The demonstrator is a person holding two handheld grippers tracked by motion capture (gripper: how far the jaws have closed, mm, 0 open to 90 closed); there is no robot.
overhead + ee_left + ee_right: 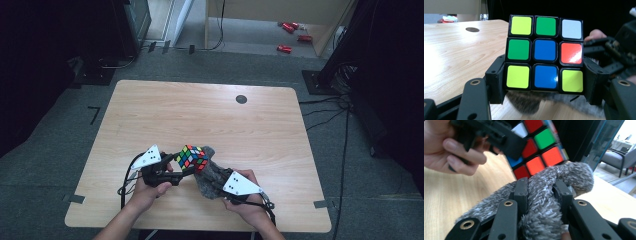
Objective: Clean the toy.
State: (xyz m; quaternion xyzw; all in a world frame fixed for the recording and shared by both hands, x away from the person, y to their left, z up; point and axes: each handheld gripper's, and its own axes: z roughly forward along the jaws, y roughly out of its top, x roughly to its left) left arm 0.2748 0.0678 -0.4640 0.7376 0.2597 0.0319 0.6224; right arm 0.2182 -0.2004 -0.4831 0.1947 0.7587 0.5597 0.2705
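Observation:
My left gripper (179,169) is shut on a scrambled puzzle cube (192,157), held above the wooden table (150,115) near its front edge. In the left gripper view the cube (545,53) sits between the jaws, which clamp its bottom row from both sides. My right gripper (216,181) is shut on a grey fuzzy cloth (210,170), bunched between its jaws in the right gripper view (541,195). The cloth's upper fold touches the red side of the cube (536,147). The left hand (454,150) shows at top left there.
A round dark grommet hole (241,99) lies near the table's far edge. Cables (325,112) run over the grey floor to the right, and red items (292,35) lie on the floor beyond the table. Black equipment stands at both far corners.

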